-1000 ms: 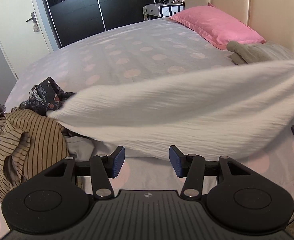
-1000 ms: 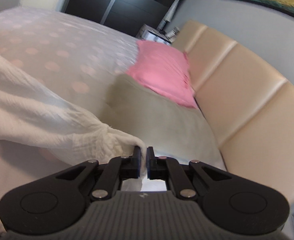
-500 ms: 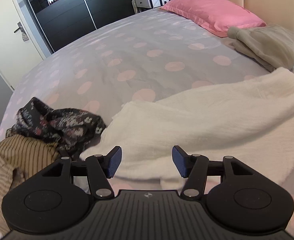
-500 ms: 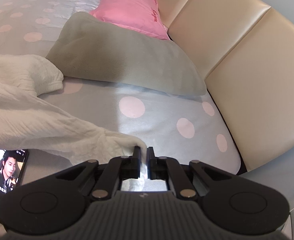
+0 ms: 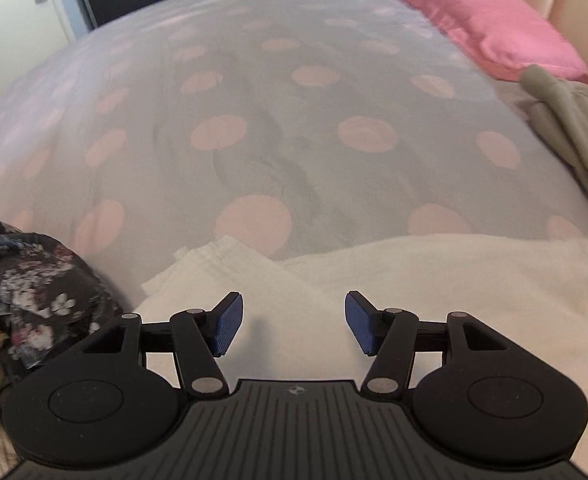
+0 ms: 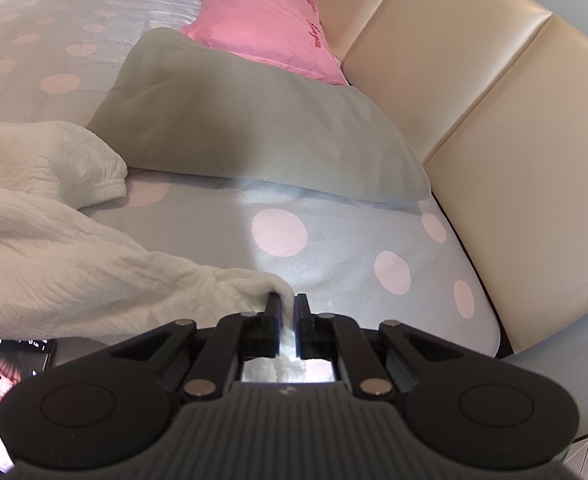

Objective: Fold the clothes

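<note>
Currently, in the left wrist view, my left gripper hangs low over the white garment, jaws spread wide and holding nothing. The garment lies spread on the bed, its near part directly under the blue pads; a folded corner points toward the floral cloth at the left. I judge the jaws are released so that they can take a new hold on this end for the fold. The gripper points along the bed, level, tilted slightly down.

In the right wrist view, my right gripper is clenched on a bunched edge of the garment, with cloth visible between the jaws. This pinch likely anchors that end and keeps the fabric drawn out. A cuffed sleeve rests beside the grey pillow, apart from the grip. The gripper sits low, close to the sheet, aimed toward the headboard. A phone lies at the lower left, partly under the garment.
</note>
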{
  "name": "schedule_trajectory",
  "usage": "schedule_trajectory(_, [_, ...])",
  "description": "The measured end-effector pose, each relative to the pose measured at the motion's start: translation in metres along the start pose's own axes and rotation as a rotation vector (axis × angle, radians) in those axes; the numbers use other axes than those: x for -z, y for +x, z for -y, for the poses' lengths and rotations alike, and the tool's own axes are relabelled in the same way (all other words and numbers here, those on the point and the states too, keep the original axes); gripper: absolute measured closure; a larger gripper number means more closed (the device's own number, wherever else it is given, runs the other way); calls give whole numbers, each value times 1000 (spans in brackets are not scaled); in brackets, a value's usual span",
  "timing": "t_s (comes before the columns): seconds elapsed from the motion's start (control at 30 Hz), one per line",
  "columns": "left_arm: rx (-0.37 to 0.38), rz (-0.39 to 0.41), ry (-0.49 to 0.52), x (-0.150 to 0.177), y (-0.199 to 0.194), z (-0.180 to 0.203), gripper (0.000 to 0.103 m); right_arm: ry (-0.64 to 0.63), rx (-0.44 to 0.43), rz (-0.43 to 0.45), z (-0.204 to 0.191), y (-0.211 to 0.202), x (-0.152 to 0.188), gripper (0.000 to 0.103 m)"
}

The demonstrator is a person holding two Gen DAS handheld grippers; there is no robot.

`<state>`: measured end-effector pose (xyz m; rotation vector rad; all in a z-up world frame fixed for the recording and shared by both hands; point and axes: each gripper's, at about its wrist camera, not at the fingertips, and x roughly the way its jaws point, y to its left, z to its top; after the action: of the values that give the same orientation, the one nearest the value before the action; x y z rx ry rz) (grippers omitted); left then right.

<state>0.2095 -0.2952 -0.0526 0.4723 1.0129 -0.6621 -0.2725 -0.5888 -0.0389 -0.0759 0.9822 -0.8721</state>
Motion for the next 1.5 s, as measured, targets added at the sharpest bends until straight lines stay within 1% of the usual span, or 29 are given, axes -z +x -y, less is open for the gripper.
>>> schedule_trajectory(0.07, [-3, -42, -35, -6, 20, -1, 52, 7, 4, 1, 0, 3, -2, 95])
schedule_trajectory(0.13, [1, -77, -71, -10, 38, -2, 53, 6, 5, -1, -1, 6, -2, 95])
schedule_trajectory(0.17, [5, -87, -86, -10, 45, -3, 56, 6, 6, -2, -2, 6, -3, 95])
schedule_trajectory(0.2, [10, -94, -101, -10, 50, -3, 61, 5, 8, -3, -2, 7, -3, 95])
schedule_trajectory(0.23, [12, -99, -113, -9, 55, -4, 72, 4, 9, -3, -2, 8, -3, 95])
schedule_trajectory(0.3, [-1, -93, -123, -7, 57, -6, 84, 3, 12, -5, -3, 9, -4, 95])
schedule_trajectory(0.33, [-5, -81, -127, -6, 54, -8, 97, 2, 13, -4, -3, 8, -4, 95])
schedule_trajectory(0.37, [-2, -69, -135, -6, 48, -10, 101, 2, 15, -3, -3, 8, -5, 95])
schedule_trajectory(0.4, [-1, -49, -142, -4, 39, -14, 101, 4, 16, 0, -2, 7, -5, 95])
schedule_trajectory(0.5, [8, 34, -160, 3, -1, -30, 102, 19, 14, 16, 1, 0, -7, 95])
schedule_trajectory(0.67, [15, 201, -253, 29, -106, -77, 102, 33, -2, 76, 5, -26, -11, 95])
schedule_trajectory(0.8, [14, 334, -328, 54, -193, -116, 102, 22, -18, 168, 5, -61, -18, 95])
schedule_trajectory(0.9, [1, 389, -361, 80, -250, -130, 102, 17, -43, 231, 5, -92, -23, 95])
schedule_trajectory(1.0, [-14, 382, -391, 115, -290, -139, 102, 7, -78, 266, 7, -122, -22, 95])
schedule_trajectory(1.07, [-24, 377, -412, 139, -317, -146, 102, -19, -118, 260, 8, -140, -19, 95])
schedule_trajectory(1.13, [-35, 365, -433, 163, -342, -151, 102, -49, -163, 233, 9, -152, -13, 95])
schedule_trajectory(1.2, [-47, 313, -461, 191, -354, -156, 102, -91, -209, 191, 8, -160, -6, 95])
schedule_trajectory(1.27, [-61, 240, -484, 218, -356, -159, 102, -149, -244, 142, 2, -165, 2, 95])
schedule_trajectory(1.37, [-59, 99, -527, 256, -346, -163, 102, -246, -274, 70, -9, -167, 14, 96])
schedule_trajectory(1.5, [-41, -62, -550, 295, -319, -162, 103, -297, -285, 20, -17, -164, 17, 96])
